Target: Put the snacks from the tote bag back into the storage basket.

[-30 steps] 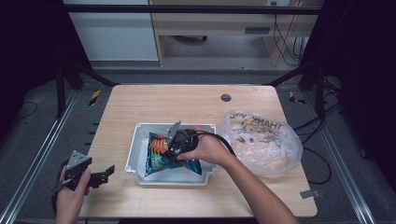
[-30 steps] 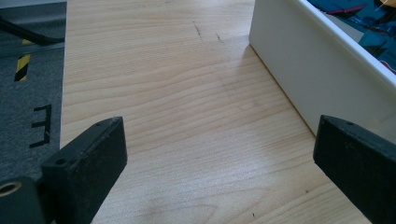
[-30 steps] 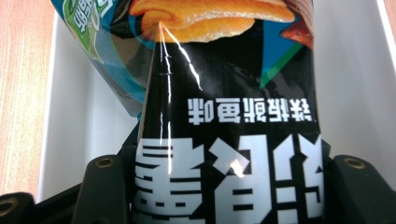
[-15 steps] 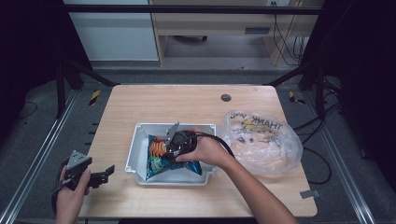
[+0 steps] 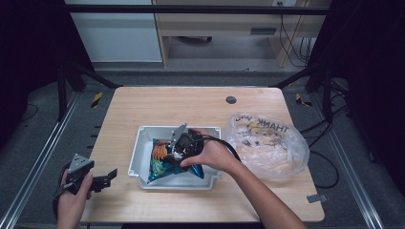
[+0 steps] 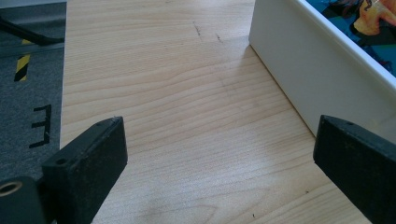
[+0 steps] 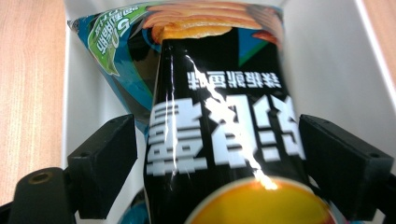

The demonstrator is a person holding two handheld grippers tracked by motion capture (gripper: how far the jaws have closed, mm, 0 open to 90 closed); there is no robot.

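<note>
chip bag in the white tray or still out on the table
In the tray. The chip bag lies inside the white tray, its walls around it. The right gripper, jaws just opening, straddles it without pressing.

A snack bag (image 5: 174,162) lies in a tray (image 5: 143,152) mid-table, with a plastic bag (image 5: 270,143) to its right.

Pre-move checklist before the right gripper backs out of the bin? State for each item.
1. Chip bag lies inside the white bin: ok.
2. Right gripper jaws have just been opening; bag sits between them, small gaps beside both pads: ok.
3. Bag fully settled on the bin floor: cannot tell.
4. Left gripper open, nothing between its jaws, over bare table: ok.
5. Plastic shopping bag apart from the bin: ok.
</note>
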